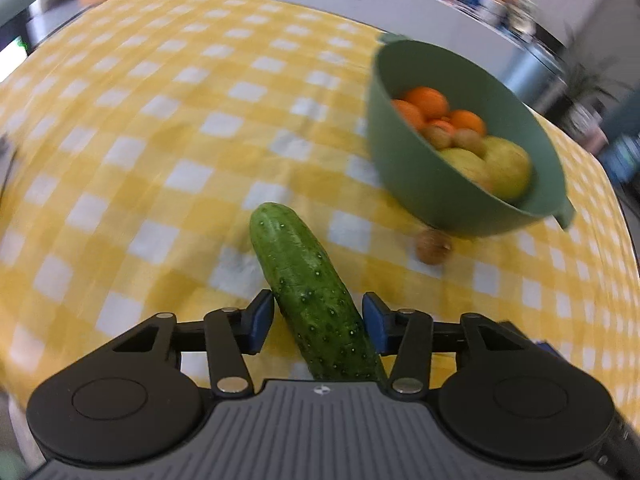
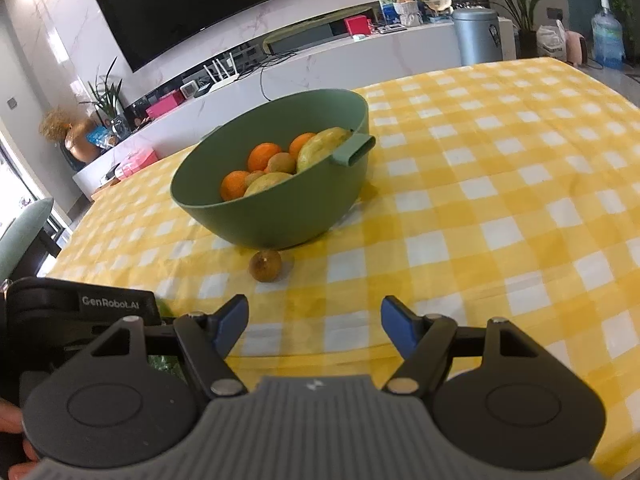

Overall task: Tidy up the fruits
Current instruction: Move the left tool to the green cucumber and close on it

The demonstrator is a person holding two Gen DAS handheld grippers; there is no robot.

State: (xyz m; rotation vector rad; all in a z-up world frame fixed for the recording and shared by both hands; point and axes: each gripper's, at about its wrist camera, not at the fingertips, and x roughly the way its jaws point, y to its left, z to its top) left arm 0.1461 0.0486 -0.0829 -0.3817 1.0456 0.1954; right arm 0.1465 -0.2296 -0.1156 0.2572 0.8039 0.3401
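Observation:
My left gripper (image 1: 318, 322) is shut on a green cucumber (image 1: 304, 284), held above the yellow checked tablecloth (image 1: 160, 140) and pointing forward. A green bowl (image 1: 404, 168) to its right holds oranges (image 1: 426, 102), small brown fruits and yellow-green fruits. A small brown fruit (image 1: 432, 248) lies on the cloth against the bowl's base. In the right wrist view the bowl (image 2: 276, 208) stands ahead, with the brown fruit (image 2: 265, 265) in front of it. My right gripper (image 2: 314, 326) is open and empty, behind that fruit.
The left gripper's black body (image 2: 76, 320) sits close at the right gripper's left. The table's right edge (image 2: 624, 92) and far edge drop off. A TV (image 2: 192, 4), a long white counter, a bin (image 2: 476, 36) and plants stand beyond.

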